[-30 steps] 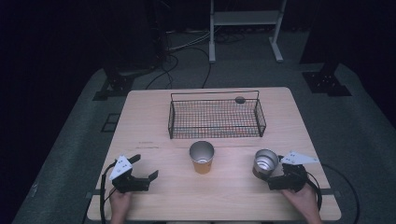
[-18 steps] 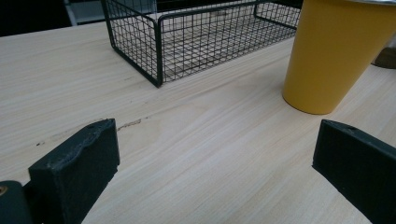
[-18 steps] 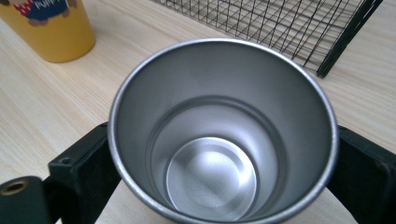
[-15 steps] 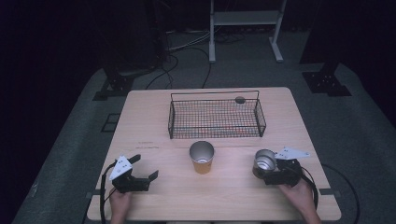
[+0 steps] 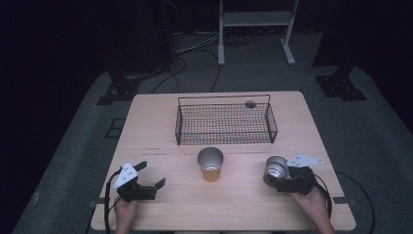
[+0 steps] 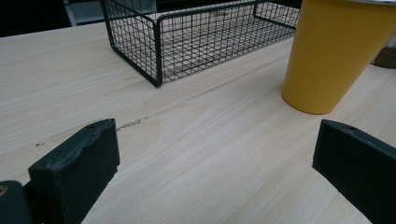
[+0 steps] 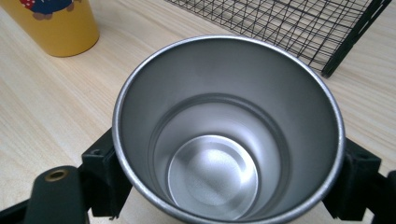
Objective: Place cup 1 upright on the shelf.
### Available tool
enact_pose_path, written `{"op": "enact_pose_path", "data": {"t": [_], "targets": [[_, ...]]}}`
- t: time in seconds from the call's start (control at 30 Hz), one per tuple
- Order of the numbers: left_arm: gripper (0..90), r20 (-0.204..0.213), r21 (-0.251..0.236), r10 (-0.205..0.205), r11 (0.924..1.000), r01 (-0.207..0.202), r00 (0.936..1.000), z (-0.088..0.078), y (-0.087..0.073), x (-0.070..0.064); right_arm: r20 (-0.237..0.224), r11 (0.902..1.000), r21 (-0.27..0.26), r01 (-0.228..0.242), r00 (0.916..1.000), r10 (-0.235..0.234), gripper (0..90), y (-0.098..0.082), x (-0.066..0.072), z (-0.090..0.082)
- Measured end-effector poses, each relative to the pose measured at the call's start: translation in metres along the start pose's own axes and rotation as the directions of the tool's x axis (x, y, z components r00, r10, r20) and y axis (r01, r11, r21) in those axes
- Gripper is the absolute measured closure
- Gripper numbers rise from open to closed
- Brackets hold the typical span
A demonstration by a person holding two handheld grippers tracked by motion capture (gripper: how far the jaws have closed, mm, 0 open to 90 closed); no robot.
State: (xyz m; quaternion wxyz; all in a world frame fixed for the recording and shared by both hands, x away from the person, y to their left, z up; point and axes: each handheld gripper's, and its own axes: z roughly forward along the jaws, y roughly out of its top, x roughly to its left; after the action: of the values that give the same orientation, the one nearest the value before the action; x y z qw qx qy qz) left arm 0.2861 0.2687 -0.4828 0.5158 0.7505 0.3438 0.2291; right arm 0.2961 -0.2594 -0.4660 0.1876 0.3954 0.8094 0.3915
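An empty steel cup [image 5: 275,168] stands upright at the table's front right. My right gripper [image 5: 274,178] is shut on it. Its jaws have just been closing and now press both sides of the cup [image 7: 224,135] below the rim, as the right gripper view [image 7: 227,176] shows. A yellow cup [image 5: 211,165] with a metal inside stands at the table's middle front, also upright [image 6: 336,51]. My left gripper [image 5: 150,176] rests at the front left, open and empty, its jaws [image 6: 212,149] wide apart just above the wood, pointing toward the yellow cup.
A black wire basket [image 5: 224,139] sits empty at the table's middle back [image 6: 159,51]. A small dark round object [image 5: 250,104] lies behind it. Beyond the table stand a white metal frame [image 5: 255,19] and floor cables. A printed figure shows on the yellow cup [image 7: 56,23].
The right gripper moved slightly left and its jaws closed on the steel cup. The left gripper and the yellow cup stayed where they were.
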Motion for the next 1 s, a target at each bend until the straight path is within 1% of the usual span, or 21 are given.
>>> {"op": "enact_pose_path", "data": {"t": [0.1,0.17,0.2,0.27,0.4,0.47,0.57,0.67,0.7,0.77,0.8,0.83,1.0], "targets": [[0.0,0.000,0.000,0.000,1.0000,0.000,1.0000,0.000,0.000,0.000,-0.004,1.0000,0.003,0.002,1.0000,-0.002,17.9,0.001,0.000,0.000],[0.0,0.000,0.000,0.000,1.0000,0.000,1.0000,0.000,0.000,0.000,-0.019,0.9999,-0.012,-0.007,0.9998,0.006,17.9,0.004,0.001,-0.003],[0.0,0.000,0.000,0.000,1.0000,0.000,1.0000,0.000,0.000,0.000,-0.019,0.9999,-0.012,-0.007,0.9998,0.006,17.9,0.004,0.001,-0.003],[0.0,0.003,0.001,0.005,1.0000,-0.005,1.0000,0.000,0.000,0.000,-0.033,0.9998,-0.021,-0.007,0.9994,0.006,18.0,0.007,0.001,-0.007],[0.0,0.003,0.002,0.006,1.0000,-0.006,1.0000,0.000,0.000,0.000,-0.035,0.9998,-0.022,0.001,0.9994,-0.002,17.9,0.010,0.001,-0.010],[0.0,0.002,0.000,0.003,1.0000,-0.003,1.0000,0.000,0.000,0.000,-0.047,0.9996,-0.027,-0.007,0.9989,0.006,17.9,0.013,0.001,-0.012],[0.0,0.002,0.000,0.003,1.0000,-0.003,1.0000,0.000,0.000,0.000,-0.052,0.9997,-0.025,-0.002,0.9987,0.001,18.0,0.015,0.001,-0.014],[0.0,0.001,0.001,0.004,1.0000,-0.004,1.0000,0.000,0.000,0.000,-0.062,0.9998,-0.020,0.007,0.9980,-0.008,18.0,0.023,0.002,-0.017],[0.0,0.002,0.000,0.002,1.0000,-0.002,1.0000,0.000,0.000,0.000,-0.062,0.9998,-0.020,0.007,0.9980,-0.008,18.0,0.023,0.002,-0.017],[0.0,0.004,-0.002,0.003,1.0000,-0.003,1.0000,0.000,0.000,0.000,-0.067,0.9997,-0.019,0.013,0.9976,-0.014,18.0,0.030,0.002,-0.019],[0.0,0.004,-0.002,0.003,1.0000,-0.003,1.0000,0.000,0.000,0.000,-0.067,0.9997,-0.019,0.013,0.9976,-0.014,18.0,0.030,0.002,-0.019],[0.0,0.004,-0.002,0.005,1.0000,-0.005,1.0000,-0.001,0.000,0.000,-0.070,0.9995,-0.021,0.021,0.9973,-0.023,18.0,0.035,0.002,-0.020],[0.0,0.005,-0.002,0.007,1.0000,-0.007,1.0000,0.000,0.000,0.000,-0.076,0.9993,-0.020,0.032,0.9966,-0.033,18.0,0.043,0.002,-0.023]]}}
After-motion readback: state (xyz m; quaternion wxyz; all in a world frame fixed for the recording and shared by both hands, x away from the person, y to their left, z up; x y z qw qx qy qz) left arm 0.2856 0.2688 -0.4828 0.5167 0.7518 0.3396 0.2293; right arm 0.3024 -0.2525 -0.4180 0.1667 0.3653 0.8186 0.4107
